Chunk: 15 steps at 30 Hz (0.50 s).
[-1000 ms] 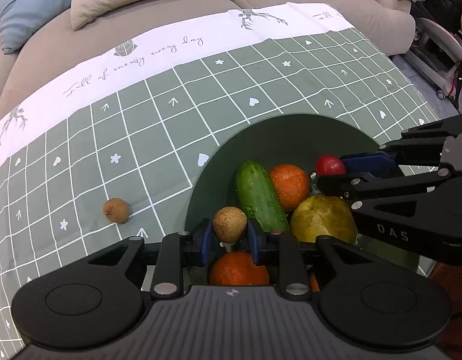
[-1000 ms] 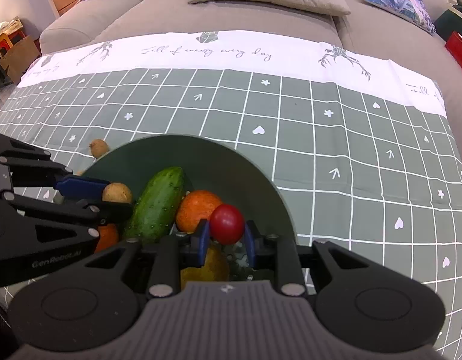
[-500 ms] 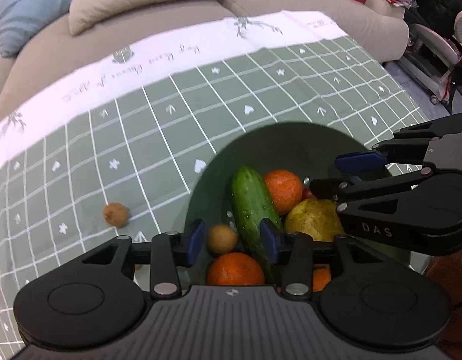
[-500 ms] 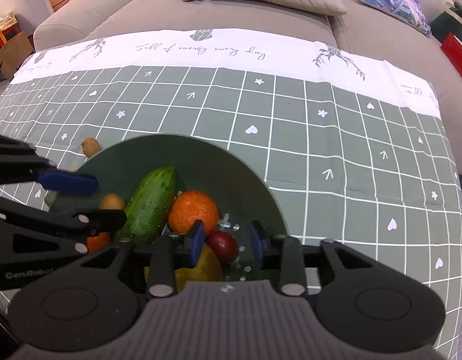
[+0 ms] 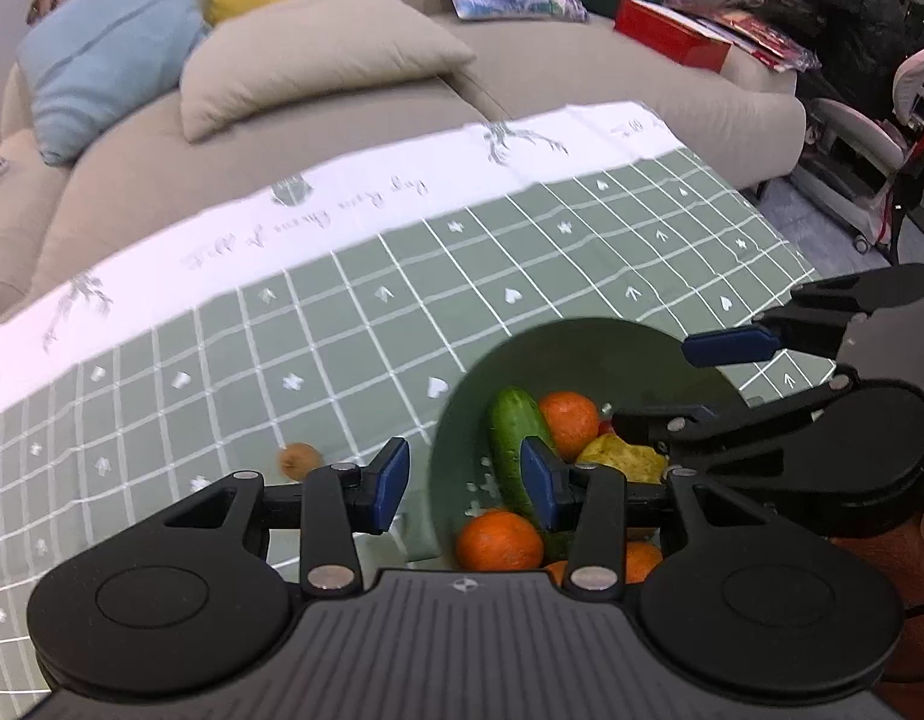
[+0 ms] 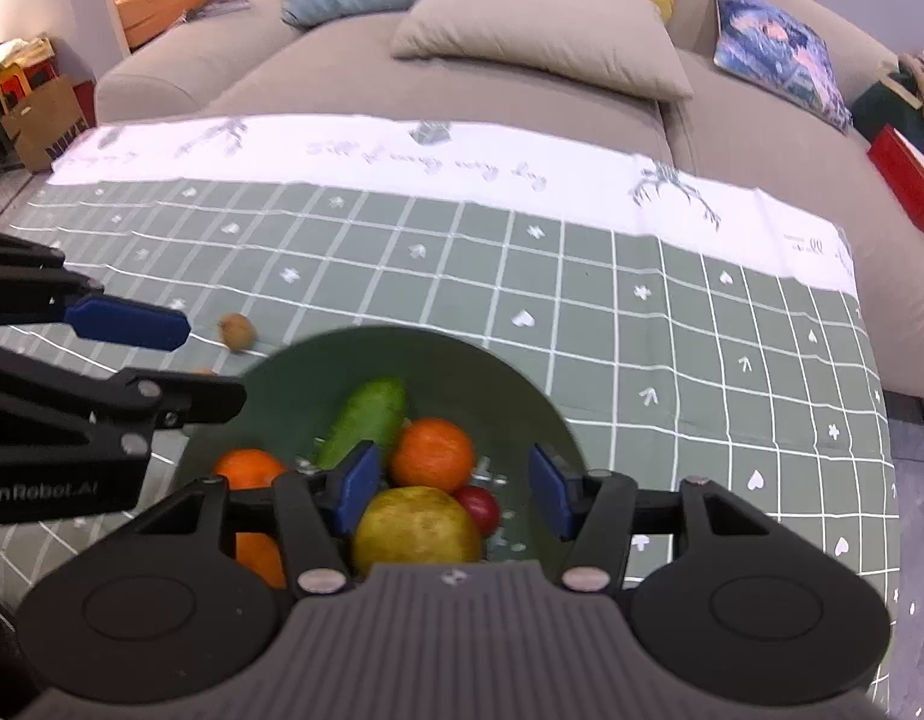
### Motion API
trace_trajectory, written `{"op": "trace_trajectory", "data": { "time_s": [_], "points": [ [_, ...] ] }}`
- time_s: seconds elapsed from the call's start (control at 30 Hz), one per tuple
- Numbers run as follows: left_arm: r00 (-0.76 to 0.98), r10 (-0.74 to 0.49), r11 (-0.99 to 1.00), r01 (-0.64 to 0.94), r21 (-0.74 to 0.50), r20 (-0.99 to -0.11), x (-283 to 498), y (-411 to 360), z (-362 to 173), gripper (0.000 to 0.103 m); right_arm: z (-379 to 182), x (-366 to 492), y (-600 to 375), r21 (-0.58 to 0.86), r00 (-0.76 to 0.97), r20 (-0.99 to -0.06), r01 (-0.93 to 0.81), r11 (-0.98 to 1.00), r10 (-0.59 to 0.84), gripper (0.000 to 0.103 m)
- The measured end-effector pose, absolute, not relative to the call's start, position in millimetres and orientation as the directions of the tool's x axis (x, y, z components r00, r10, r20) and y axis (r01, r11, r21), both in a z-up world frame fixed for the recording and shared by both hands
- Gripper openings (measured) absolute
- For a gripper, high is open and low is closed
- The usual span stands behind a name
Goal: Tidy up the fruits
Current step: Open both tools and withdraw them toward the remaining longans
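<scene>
while hovering over the green bowl (image 6: 522, 384), left gripper (image 5: 465, 483) open and empty, right gripper (image 6: 453, 489) opening, empty.

left gripper (image 5: 465, 483) empty, right gripper (image 6: 456, 489) opening, empty

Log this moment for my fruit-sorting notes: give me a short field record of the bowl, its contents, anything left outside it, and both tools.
bowl: green bowl on checked tablecloth
in bowl: cucumber, oranges, yellow pear, small red fruit
outside bowl: small brown fruit on the cloth, beside the rim
left tool: open, nothing between the pads
right tool: jaws opening, holding nothing, above the bowl
</scene>
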State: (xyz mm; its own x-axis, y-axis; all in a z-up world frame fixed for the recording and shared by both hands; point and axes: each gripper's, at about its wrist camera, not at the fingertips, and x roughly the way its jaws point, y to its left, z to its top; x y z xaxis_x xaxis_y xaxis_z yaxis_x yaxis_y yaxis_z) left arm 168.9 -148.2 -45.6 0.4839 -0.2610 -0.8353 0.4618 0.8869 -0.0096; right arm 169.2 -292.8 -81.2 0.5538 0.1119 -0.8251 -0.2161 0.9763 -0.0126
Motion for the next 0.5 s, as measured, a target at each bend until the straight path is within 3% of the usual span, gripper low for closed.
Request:
{"op": "trace_trajectory", "data": {
  "time_s": [0.5],
  "points": [
    [0.576,-0.186,0.931,0.363,0.045,-0.796,142,-84,-30,0.051,-70,128,-233,0.049,0.588,-0.794,-0.193,0.980,0.155,0.054]
  ]
}}
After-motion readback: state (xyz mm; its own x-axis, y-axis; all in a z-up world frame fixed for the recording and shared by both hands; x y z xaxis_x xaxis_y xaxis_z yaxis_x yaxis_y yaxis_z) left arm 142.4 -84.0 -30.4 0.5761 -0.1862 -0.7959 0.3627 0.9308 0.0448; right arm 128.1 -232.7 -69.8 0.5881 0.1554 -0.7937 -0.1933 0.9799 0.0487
